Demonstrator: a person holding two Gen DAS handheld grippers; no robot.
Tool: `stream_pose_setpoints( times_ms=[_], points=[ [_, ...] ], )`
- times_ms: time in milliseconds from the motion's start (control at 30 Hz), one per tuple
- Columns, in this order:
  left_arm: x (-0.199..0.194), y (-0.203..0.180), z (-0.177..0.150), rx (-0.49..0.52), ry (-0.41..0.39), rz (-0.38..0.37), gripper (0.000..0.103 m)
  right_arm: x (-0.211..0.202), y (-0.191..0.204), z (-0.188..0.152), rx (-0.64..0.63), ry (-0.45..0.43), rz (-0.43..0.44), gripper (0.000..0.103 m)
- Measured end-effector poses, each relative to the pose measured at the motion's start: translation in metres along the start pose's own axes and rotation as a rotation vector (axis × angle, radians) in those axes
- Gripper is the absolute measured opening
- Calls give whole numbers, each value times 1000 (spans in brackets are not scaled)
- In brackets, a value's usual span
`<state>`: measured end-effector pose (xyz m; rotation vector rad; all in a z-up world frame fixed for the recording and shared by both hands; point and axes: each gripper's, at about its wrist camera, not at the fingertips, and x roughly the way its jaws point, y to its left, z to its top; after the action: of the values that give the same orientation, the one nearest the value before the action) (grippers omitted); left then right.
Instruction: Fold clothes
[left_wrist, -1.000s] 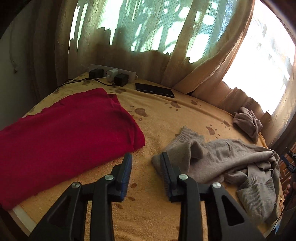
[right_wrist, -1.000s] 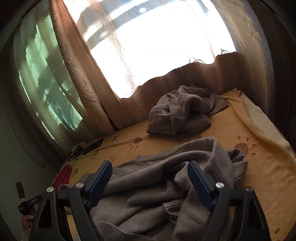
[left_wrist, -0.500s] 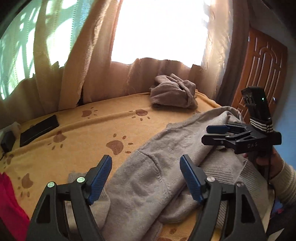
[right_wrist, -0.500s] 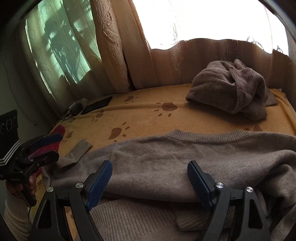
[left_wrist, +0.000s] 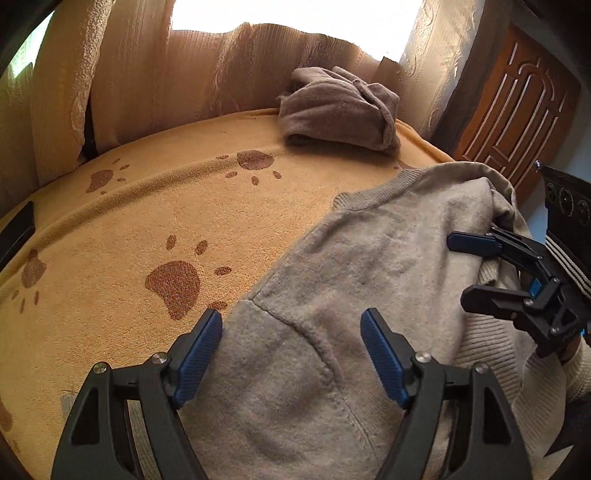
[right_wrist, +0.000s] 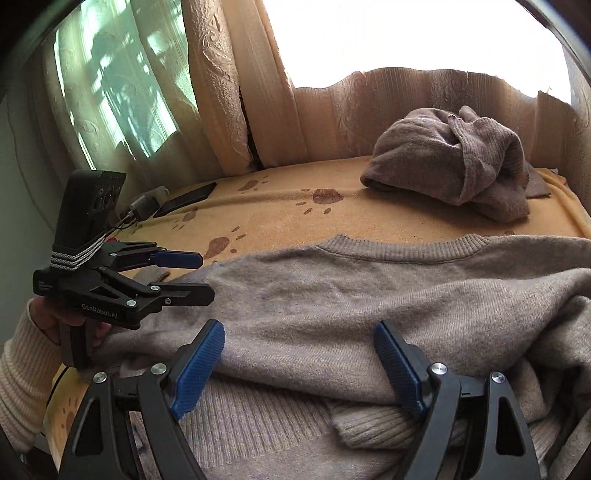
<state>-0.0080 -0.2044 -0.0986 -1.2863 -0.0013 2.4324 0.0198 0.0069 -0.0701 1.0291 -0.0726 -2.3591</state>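
A: Where is the beige sweater (left_wrist: 369, 280)?

B: Spread on the bed's orange paw-print blanket (left_wrist: 155, 229), running under and between the jaws of the left gripper (left_wrist: 291, 354). Those jaws are released, wide apart, gripping nothing.

A: And the right gripper (right_wrist: 299, 363)?

B: Its jaws are also spread, with sweater folds between them.

A: Any containers?

B: None visible. Beyond the jaws a crumpled brown garment (right_wrist: 454, 166) lies by the curtains (right_wrist: 236, 85); a wooden door (left_wrist: 517, 99) stands at right.
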Motion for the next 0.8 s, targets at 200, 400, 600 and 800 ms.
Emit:
stream_pose_setpoints(
  times_ms=[200,400,600,800],
  points=[
    [8,-10,2,61,11,92,83,-1,0,-1,3,-4,8,85],
    [10,-6,4,51,18,117,87,-2,0,-1,5,-6,13,85],
    [15,-7,2,41,23,146,88,-3,0,-2,6,-8,14,85],
    [10,-13,-1,3,2,143,25,-6,-2,-2,18,-24,17,85]
  ],
)
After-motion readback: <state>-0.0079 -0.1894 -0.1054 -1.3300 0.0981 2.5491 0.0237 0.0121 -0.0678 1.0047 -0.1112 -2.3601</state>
